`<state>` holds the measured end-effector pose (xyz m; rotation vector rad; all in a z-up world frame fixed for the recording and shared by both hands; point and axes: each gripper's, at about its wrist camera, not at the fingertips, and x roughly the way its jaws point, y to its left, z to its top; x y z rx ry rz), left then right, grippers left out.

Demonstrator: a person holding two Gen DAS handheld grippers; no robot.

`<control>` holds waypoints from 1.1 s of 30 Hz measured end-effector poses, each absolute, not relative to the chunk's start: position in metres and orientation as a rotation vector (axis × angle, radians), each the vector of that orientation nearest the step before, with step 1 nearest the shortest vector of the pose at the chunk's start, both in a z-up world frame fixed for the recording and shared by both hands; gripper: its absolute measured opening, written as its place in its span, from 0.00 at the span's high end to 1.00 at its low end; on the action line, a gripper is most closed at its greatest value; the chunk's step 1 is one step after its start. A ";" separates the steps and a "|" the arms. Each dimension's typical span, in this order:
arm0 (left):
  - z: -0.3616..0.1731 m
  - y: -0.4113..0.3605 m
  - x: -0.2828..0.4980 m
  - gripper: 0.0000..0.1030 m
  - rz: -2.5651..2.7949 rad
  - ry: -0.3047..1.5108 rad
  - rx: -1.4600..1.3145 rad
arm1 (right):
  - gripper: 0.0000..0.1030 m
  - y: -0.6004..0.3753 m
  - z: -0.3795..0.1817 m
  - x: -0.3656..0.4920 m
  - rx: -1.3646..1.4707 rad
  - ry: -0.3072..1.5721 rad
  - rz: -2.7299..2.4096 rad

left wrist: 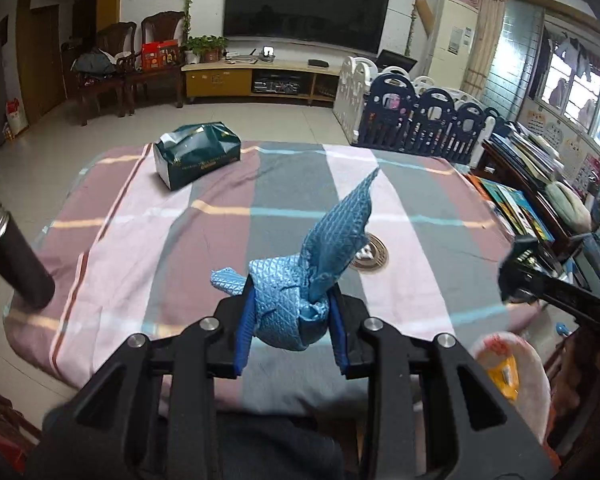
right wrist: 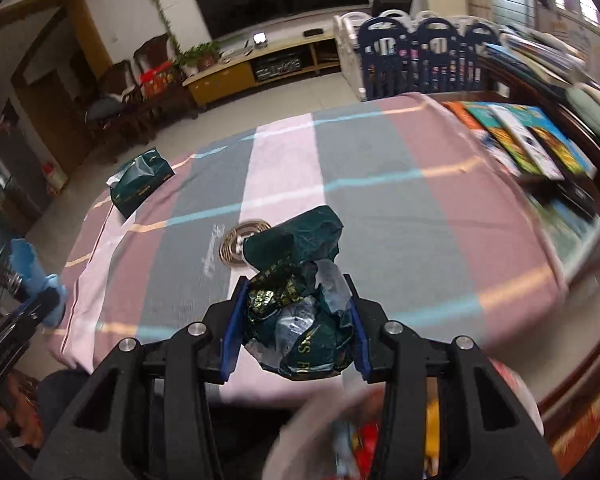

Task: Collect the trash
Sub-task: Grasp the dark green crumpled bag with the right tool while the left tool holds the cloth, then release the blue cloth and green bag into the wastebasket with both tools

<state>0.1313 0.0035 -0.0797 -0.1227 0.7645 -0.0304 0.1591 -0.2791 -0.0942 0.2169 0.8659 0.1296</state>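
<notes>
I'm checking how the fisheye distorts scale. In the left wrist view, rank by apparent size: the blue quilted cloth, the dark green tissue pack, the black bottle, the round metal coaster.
1. Blue quilted cloth, inflated by nearness.
2. Dark green tissue pack and black bottle: too alike to rank.
3. Round metal coaster, partly hidden by the cloth.

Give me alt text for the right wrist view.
The right gripper is shut on a crumpled green wrapper above a striped tablecloth. A tissue pack lies far left, and the trash bag is blurred below.
</notes>
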 end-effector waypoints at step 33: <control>-0.076 -0.221 -0.003 0.67 -0.428 0.865 0.179 | 0.55 -0.382 -0.049 -0.040 0.147 0.822 0.001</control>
